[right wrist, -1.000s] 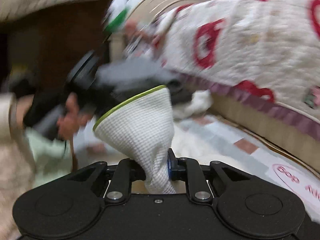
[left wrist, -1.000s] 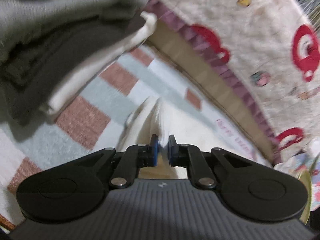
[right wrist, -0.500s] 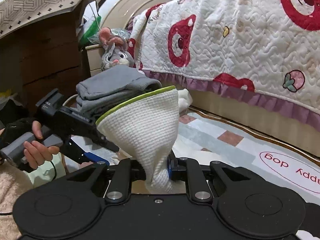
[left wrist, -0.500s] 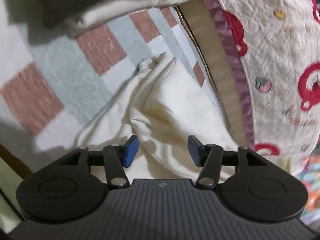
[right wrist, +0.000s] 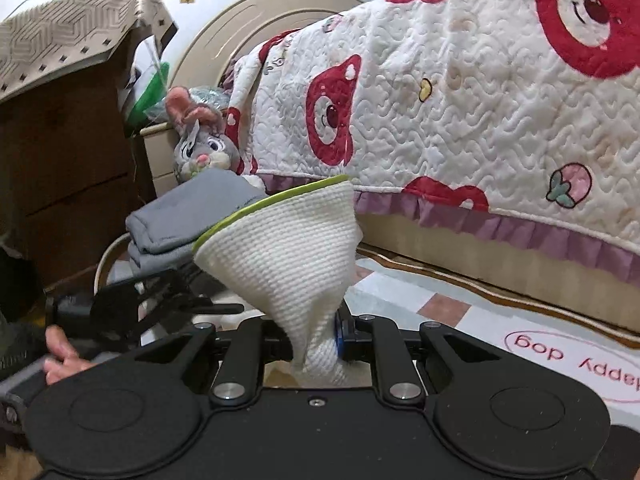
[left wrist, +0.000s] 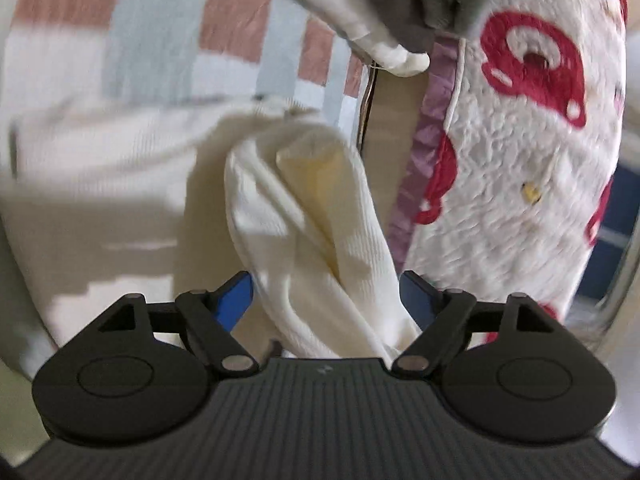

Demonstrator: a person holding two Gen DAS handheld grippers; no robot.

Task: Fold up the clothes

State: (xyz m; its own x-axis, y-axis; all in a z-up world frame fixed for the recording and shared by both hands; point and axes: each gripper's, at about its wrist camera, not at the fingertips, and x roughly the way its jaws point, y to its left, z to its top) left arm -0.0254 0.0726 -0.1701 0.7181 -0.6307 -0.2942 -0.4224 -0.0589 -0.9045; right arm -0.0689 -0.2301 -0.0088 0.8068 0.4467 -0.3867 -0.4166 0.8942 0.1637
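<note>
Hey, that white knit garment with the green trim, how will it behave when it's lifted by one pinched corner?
The white knit garment is probably floppy: it fans out from the right gripper, whose jaws pinch it. Likely light, since that pinch carries it. The ribbed weave likely resists slipping.

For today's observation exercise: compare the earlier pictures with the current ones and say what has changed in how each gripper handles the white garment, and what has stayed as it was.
The left gripper, shut on a fold of the white garment a second ago, has let go; its jaws are opening, with the cloth loose between them. The view has also rolled, so the quilt now sits at the right. The right gripper stays clamped on the green-edged end of the garment.
</note>
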